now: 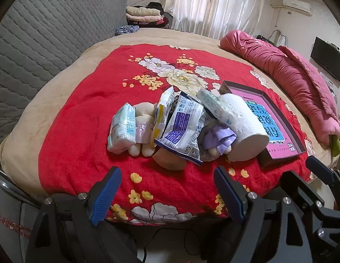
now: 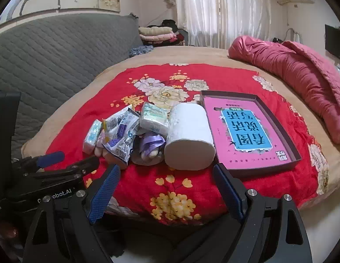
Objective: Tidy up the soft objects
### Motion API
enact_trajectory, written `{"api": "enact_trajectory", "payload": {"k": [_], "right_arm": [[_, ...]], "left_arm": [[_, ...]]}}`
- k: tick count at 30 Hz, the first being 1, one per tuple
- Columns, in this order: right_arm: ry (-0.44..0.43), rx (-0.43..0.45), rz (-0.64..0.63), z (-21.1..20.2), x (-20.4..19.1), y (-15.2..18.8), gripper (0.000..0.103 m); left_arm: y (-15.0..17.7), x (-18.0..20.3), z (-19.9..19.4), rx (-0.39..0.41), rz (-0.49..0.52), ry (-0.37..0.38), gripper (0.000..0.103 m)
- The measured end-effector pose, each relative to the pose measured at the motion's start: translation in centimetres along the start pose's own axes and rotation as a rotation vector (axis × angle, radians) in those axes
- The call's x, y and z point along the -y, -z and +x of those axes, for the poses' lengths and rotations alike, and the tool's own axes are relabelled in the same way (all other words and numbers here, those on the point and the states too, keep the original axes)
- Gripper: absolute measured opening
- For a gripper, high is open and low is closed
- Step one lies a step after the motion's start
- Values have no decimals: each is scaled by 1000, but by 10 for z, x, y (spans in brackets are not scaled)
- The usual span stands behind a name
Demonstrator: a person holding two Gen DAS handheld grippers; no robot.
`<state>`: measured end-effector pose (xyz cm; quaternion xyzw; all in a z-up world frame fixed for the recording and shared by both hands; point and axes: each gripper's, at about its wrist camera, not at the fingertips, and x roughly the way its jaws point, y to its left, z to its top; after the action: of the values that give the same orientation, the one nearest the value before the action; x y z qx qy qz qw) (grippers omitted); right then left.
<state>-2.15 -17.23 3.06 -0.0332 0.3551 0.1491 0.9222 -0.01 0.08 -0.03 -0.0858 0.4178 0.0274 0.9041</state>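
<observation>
Heap of soft goods, centre of the red floral blanket: toilet paper roll at right, tissue pack behind it, blue-and-white plastic wrapper, purple ribbon, small tissue pack at left. Shallow box with pink lining just right of the roll. Left gripper and right gripper: near edge, jaws wide apart, empty.

A home bedroom: a wide bed under a red floral plush blanket fills the room, with a quilted grey padded headboard, a rolled pink quilt, folded clothes, sheer white curtains and a wall-mounted air conditioner.
</observation>
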Motion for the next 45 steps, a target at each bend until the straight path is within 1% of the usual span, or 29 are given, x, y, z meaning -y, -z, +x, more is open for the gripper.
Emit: {"api": "enact_trajectory", "payload": {"k": [45], "right_arm": [[-10,-16,21,1,3,0,87]], "left_arm": [[2,2,0,-10,-2,6,85]]}}
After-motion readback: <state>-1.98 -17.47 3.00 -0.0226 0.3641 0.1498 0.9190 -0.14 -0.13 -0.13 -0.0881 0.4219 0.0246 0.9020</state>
